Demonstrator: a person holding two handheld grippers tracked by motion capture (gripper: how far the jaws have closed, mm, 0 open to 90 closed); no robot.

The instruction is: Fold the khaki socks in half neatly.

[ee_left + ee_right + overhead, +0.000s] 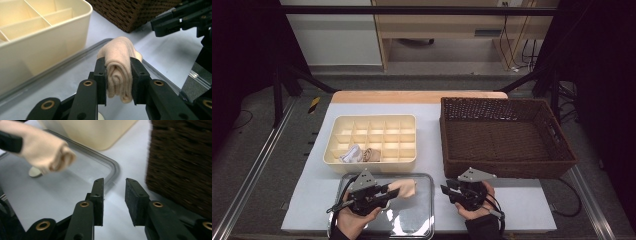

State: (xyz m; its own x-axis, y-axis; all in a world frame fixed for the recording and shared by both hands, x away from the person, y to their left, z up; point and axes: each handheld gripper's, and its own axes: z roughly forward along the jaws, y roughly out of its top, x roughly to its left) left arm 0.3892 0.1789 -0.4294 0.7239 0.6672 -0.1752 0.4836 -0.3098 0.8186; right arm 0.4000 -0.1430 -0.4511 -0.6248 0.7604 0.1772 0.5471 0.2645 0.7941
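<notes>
A rolled beige sock (120, 50) is pinched between the pads of my left gripper (118, 75), which is shut on it. From above, the left gripper (394, 190) holds the sock (407, 187) just above a metal tray (422, 220) at the table's front. My right gripper (114, 195) is open with nothing between its jaws. It sits to the right of the tray's rim (115, 170), with the sock (45, 150) off to its upper left. In the high view the right gripper (446, 192) points left toward the sock.
A cream divided organizer (372, 160) stands behind the tray, with a white bundle (349, 154) and a tan roll (371, 155) in its front compartments. A brown wicker basket (512, 170) stands at the right. A small pale object (35, 172) lies on the tray.
</notes>
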